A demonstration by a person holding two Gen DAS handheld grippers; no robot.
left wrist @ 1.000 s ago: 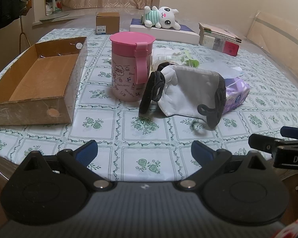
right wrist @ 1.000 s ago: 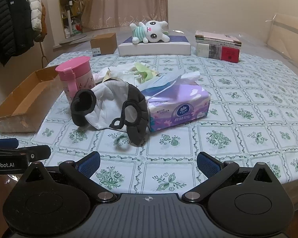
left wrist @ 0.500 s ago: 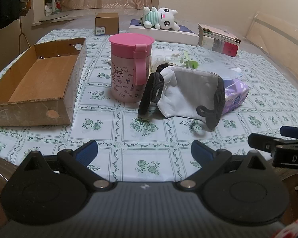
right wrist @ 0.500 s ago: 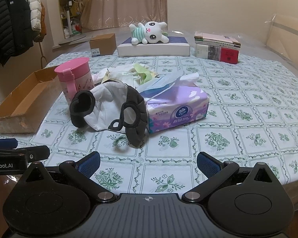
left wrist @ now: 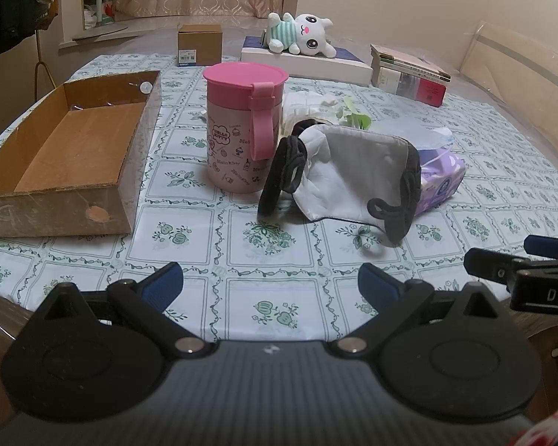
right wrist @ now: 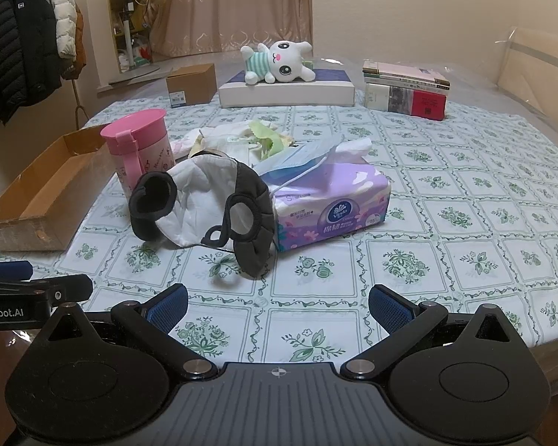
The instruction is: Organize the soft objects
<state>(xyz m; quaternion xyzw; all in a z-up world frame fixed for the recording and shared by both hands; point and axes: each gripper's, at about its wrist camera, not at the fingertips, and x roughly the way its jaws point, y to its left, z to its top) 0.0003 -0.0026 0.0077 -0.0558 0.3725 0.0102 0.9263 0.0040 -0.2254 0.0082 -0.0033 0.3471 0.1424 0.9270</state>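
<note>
My left gripper (left wrist: 271, 284) hung level over the near edge of the table (left wrist: 494, 156), its blue pads spread wide with nothing between them, aimed at the far side. My right gripper (right wrist: 278, 306) sat the same way just to the right of it, jaws apart and empty, also low over the near edge; each one showed at the margin of the other's view.

The face mask (left wrist: 348, 176) lay straight ahead of both, well beyond my fingertips. Its long axis ran left to right across the table, the white quilted panel facing me and tilted up. One dark ear loop end (right wrist: 153, 206) stood at the left, close to the pink cup (left wrist: 243, 128); the other dark end (right wrist: 251, 228) drooped at the right toward me, leaning against the purple tissue pack (right wrist: 331, 204). That pack lay just right of the mask, its long side slanting from near left to far right, tissue poking from the top.

A rumpled pale cloth (right wrist: 234, 137) lay behind the mask and cup. The open cardboard box (left wrist: 61, 156) stood at the left, its long axis running near to far. At the far side a plush bunny (right wrist: 279, 61) lay on its side atop a flat white box (right wrist: 286, 93).
</note>
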